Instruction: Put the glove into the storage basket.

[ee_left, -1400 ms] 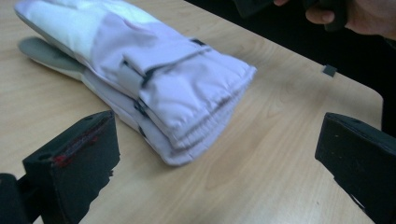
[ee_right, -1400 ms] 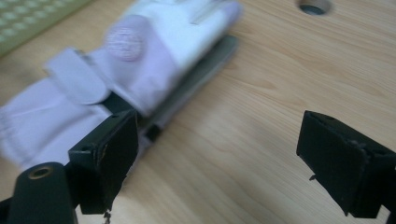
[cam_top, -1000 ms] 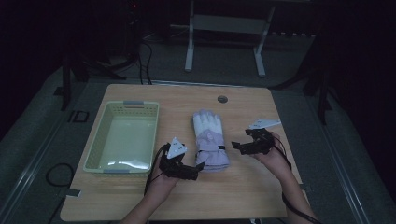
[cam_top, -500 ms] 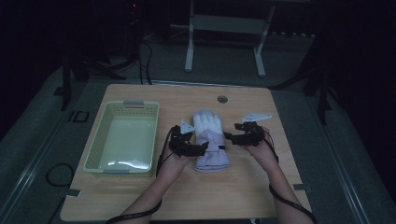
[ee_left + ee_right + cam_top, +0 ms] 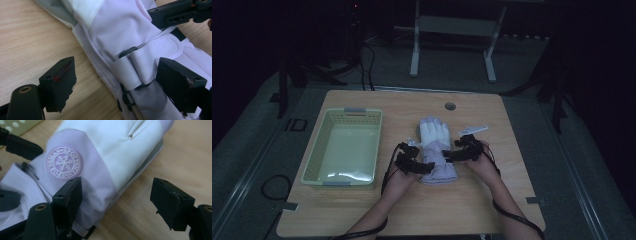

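Observation:
A white and pale lilac ski glove [image 5: 435, 145] lies flat mid-table, fingers pointing away from me. My left gripper [image 5: 424, 167] sits low at the glove's left cuff edge. In the left gripper view my left gripper [image 5: 123, 85] has the glove [image 5: 120, 30] edge and its strap [image 5: 140, 62] between the jaws; they have just been closing, and the pads stand off the cloth. My right gripper [image 5: 451, 155] is at the cuff's right edge. My right gripper [image 5: 117, 202] straddles the glove [image 5: 100, 150] edge beside a round snowflake badge [image 5: 64, 163]; its jaws have just been opening.
A pale green plastic basket [image 5: 314, 160] stands on the left part of the wooden table [image 5: 492, 210], with nothing in it. A round cable hole [image 5: 450, 106] sits near the table's far edge. Dark floor and a metal stand [image 5: 414, 50] lie beyond.
Both hands have moved inward and down onto the glove's cuff, the left from the near left, the right from the right side. Both sets of jaws look narrower than a second ago.

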A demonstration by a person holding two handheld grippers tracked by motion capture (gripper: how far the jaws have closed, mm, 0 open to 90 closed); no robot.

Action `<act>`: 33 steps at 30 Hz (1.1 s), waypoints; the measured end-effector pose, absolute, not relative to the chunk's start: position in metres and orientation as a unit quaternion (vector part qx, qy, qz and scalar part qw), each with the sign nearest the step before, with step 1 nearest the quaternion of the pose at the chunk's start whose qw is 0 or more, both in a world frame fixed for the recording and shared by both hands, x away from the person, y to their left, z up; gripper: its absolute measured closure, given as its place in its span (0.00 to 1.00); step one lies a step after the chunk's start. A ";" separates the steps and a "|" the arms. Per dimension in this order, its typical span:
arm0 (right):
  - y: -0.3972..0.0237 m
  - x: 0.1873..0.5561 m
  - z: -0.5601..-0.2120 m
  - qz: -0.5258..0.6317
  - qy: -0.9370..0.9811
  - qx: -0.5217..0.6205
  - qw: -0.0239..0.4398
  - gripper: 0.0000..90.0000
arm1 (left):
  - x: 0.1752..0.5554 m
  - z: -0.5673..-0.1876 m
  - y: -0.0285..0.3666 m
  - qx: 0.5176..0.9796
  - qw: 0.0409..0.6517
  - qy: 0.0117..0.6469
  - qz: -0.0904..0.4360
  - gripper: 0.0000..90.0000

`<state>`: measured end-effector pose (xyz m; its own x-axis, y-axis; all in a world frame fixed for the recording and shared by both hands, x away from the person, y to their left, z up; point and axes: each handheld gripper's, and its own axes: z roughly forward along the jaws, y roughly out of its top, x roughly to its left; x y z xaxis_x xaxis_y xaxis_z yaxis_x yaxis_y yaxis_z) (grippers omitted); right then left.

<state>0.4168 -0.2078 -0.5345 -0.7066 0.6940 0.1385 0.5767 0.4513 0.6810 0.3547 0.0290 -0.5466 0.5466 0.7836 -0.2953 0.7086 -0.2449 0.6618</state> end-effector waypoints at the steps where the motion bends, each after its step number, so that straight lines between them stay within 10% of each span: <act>1: -0.206 0.418 -0.537 0.361 0.850 0.377 0.077 0.30 | 0.356 -0.548 0.029 0.792 0.390 0.468 0.038 0.25; 6: -0.203 0.420 -0.541 0.353 0.850 0.387 0.061 0.33 | 0.360 -0.553 0.031 0.796 0.396 0.457 0.008 0.39; 19: -0.201 0.419 -0.544 0.371 0.836 0.404 0.000 0.85 | 0.364 -0.553 0.032 0.802 0.395 0.448 -0.015 0.70; 33: -0.189 0.401 -0.517 0.360 0.840 0.400 0.073 0.91 | 0.363 -0.533 0.037 0.801 0.403 0.442 -0.021 0.81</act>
